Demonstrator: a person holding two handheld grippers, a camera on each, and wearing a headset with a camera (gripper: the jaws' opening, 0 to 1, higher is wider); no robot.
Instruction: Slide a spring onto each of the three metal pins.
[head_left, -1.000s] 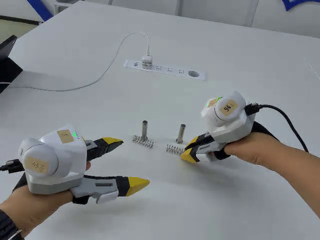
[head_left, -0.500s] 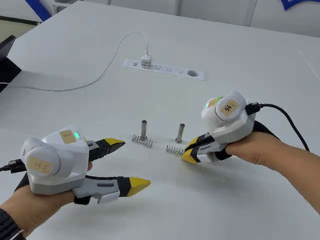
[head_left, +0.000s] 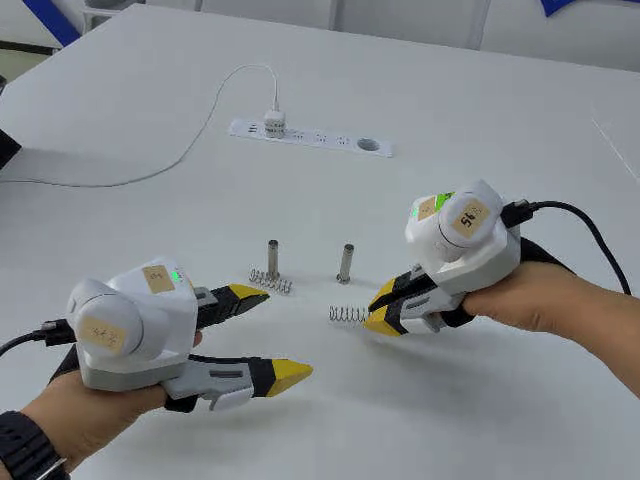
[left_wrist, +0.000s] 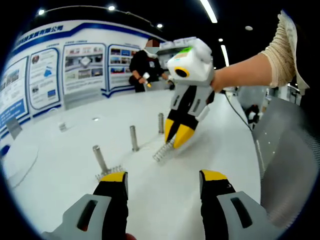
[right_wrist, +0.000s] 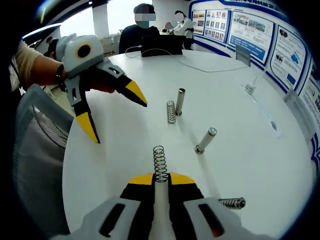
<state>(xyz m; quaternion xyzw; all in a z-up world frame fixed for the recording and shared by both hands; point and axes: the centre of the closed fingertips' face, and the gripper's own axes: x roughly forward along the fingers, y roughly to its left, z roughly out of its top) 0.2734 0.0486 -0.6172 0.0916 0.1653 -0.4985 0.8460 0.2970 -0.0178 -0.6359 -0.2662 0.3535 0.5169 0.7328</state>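
Observation:
Two upright metal pins (head_left: 272, 257) (head_left: 346, 263) stand mid-table; the left gripper view has three pins (left_wrist: 100, 157) (left_wrist: 133, 137) (left_wrist: 161, 122) in a row. A spring (head_left: 270, 281) lies at the left pin's foot. My right gripper (head_left: 385, 312) is shut on one end of another spring (head_left: 348, 314) (right_wrist: 160, 162), which sticks out level beyond its tips, near the right pin. My left gripper (head_left: 275, 333) stands open and holds nothing, just in front of the left pin. A third spring (right_wrist: 231, 202) lies loose on the table beside the right gripper.
A white power strip (head_left: 310, 138) with a plug and a cable running off to the left lies at the back of the white table (head_left: 480, 130). People stand in the background (right_wrist: 145, 30). A mesh chair (right_wrist: 35, 150) is beside the table.
The right gripper has drawn back a little from the right pin with the spring in it. The left gripper has moved right, closer to the left pin. The head camera has shifted.

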